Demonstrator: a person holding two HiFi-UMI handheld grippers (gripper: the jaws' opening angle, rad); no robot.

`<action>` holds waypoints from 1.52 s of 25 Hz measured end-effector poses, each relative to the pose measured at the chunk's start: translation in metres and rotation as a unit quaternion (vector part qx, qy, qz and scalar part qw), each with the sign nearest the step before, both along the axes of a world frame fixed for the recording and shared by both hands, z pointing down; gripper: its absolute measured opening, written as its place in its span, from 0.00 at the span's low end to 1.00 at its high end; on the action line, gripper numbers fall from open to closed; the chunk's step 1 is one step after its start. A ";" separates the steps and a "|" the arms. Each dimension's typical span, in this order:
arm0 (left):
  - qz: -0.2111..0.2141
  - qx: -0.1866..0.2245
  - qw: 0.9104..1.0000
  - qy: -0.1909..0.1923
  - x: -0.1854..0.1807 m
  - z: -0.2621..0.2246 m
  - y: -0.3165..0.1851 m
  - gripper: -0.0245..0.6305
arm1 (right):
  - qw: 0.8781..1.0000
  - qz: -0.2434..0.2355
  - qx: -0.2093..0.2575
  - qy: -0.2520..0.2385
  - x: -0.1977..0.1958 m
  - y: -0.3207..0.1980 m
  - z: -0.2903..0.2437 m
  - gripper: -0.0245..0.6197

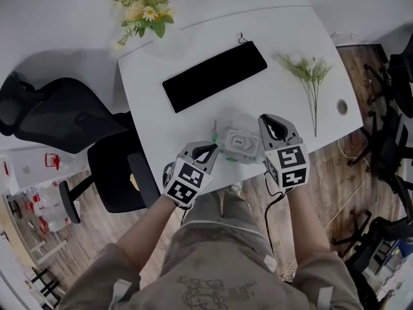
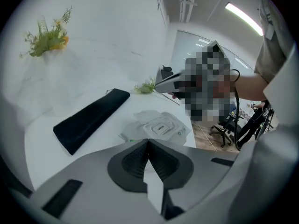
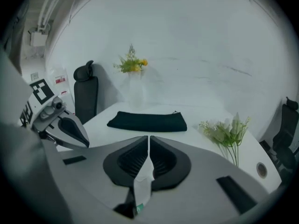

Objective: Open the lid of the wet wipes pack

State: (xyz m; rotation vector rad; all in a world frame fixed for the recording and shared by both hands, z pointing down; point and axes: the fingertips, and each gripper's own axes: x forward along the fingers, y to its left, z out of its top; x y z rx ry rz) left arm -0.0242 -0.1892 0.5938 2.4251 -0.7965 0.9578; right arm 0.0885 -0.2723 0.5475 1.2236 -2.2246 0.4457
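Observation:
The wet wipes pack (image 1: 239,144) is white, with a grey oval lid and a small label. It lies near the front edge of the white table (image 1: 284,34), between my two grippers. My left gripper (image 1: 208,150) is at the pack's left end, jaws shut and empty. In the left gripper view the pack (image 2: 161,127) lies just past the shut jaw tips (image 2: 148,141). My right gripper (image 1: 271,124) hovers over the pack's right end, also shut (image 3: 148,141). A bit of white pack (image 3: 141,185) shows under its jaws. I cannot tell whether the lid is lifted.
A long black pouch (image 1: 215,76) lies across the middle of the table. White flowers (image 1: 310,70) lie at the right, near a cable hole (image 1: 342,106). Yellow flowers (image 1: 145,8) stand at the back left. A black office chair (image 1: 58,118) is left of the table.

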 end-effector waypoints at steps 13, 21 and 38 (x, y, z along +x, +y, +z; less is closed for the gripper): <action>-0.010 0.151 0.987 0.056 0.018 -0.156 -0.031 0.07 | 0.987 0.041 0.112 -0.109 0.029 0.032 -0.168 0.09; -0.023 0.213 0.972 0.093 0.015 -0.243 -0.024 0.07 | 0.976 0.026 0.180 -0.123 0.038 0.074 -0.246 0.09; -0.018 0.257 0.960 0.107 0.018 -0.293 0.021 0.07 | 0.973 0.019 0.154 -0.169 0.044 0.151 -0.263 0.09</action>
